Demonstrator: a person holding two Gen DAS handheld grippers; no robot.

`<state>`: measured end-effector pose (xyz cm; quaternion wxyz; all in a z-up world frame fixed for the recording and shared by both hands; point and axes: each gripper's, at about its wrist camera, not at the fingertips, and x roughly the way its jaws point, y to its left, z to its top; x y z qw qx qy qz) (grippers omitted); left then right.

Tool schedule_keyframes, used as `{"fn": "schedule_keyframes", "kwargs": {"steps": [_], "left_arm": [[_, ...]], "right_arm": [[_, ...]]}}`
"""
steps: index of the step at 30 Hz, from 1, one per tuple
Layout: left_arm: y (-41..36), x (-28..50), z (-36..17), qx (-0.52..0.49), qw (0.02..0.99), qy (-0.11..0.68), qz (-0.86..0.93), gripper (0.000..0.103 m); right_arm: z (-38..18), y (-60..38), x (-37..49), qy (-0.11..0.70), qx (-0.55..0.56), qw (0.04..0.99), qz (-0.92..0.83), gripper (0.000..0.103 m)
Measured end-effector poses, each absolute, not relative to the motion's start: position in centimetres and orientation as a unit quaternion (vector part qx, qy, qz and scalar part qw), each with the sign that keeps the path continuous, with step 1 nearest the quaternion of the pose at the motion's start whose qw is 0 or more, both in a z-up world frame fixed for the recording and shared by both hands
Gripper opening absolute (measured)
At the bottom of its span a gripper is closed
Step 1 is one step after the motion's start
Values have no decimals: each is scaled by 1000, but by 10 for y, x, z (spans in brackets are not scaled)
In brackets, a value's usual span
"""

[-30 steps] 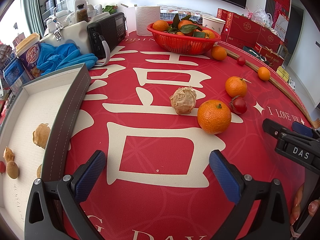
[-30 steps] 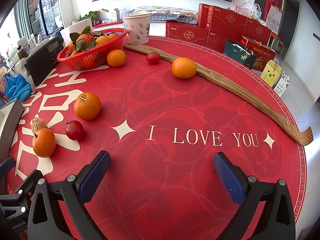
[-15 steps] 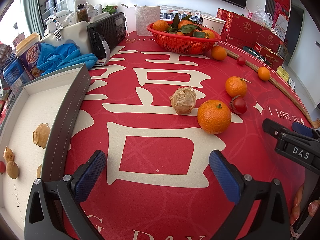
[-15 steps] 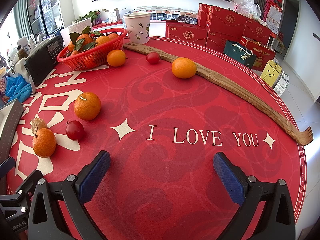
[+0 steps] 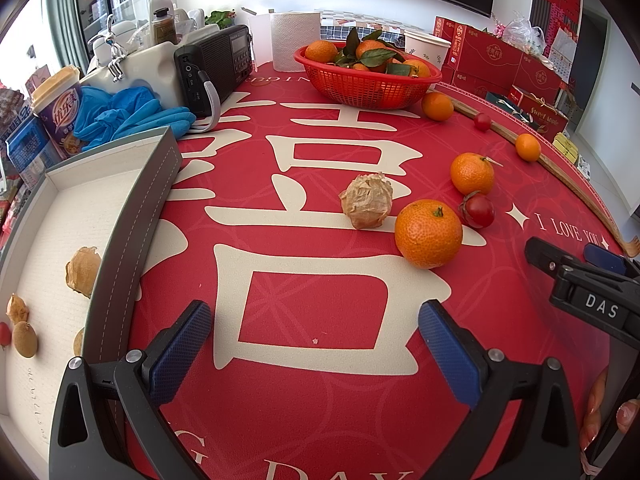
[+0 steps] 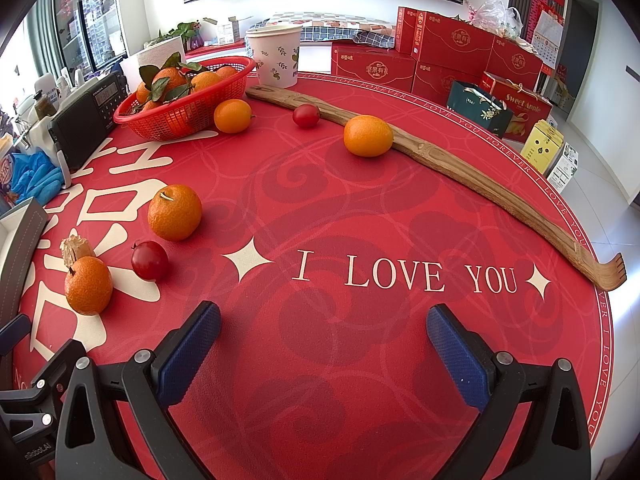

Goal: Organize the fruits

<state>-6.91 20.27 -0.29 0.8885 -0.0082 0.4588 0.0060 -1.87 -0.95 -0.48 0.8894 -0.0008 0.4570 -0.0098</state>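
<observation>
Between the earlier pictures and this moment no change shows in either view. The black two-finger left gripper with blue pads (image 5: pixel 314 320) and its twin, the right gripper (image 6: pixel 324 316), have neither moved nor altered their wide spread. Ahead of the left claw, the round orange mandarin (image 5: pixel 428 233), the papery tan husked fruit (image 5: pixel 366 200) and the small glossy red tomato (image 5: pixel 478 211) lie where they lay. The person's fingertips (image 5: pixel 628 416), at that claw's far right, may have shifted slightly; the warped edge leaves this unclear.
</observation>
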Motion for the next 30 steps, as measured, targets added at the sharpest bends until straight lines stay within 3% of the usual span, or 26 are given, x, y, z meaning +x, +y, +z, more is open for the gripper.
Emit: {"fn": "schedule_keyframes", "kwargs": {"steps": [28, 30], "left_arm": [[207, -70, -3, 0, 888, 459, -10, 103], [208, -70, -3, 1, 889, 459, -14, 103]], "right_arm": [[-2, 46, -13, 448, -21, 888, 105, 103], [-2, 56, -8, 444, -25, 889, 108, 99]]}}
